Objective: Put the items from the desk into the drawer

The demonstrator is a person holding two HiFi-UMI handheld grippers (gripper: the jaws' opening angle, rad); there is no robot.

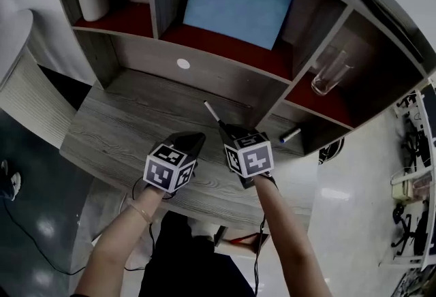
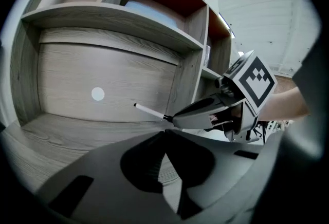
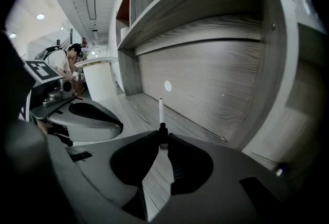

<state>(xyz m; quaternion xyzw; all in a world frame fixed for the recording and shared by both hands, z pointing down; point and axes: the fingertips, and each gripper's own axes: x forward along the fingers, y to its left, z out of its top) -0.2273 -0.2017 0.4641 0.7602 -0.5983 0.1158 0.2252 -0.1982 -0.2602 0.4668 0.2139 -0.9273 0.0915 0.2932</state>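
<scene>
A thin white pen (image 1: 211, 112) with a black collar sticks out from the tips of my right gripper (image 1: 223, 127), which is shut on it above the grey wooden desk (image 1: 116, 132). The right gripper view shows the pen (image 3: 161, 111) standing straight up from the closed tips (image 3: 163, 138). In the left gripper view the pen (image 2: 149, 111) points left from the right gripper (image 2: 172, 118). My left gripper (image 1: 197, 137) hangs just left of the right one, its jaws (image 2: 164, 133) shut with nothing between them. A second pen (image 1: 291, 134) lies at the desk's back right. No drawer is in view.
Shelves rise behind the desk: a white cylinder (image 1: 93, 1) upper left, a blue panel (image 1: 236, 5) in the middle, a glass (image 1: 332, 74) at the right. A white round disc (image 1: 183, 64) marks the back panel. The desk's front edge lies just below the grippers.
</scene>
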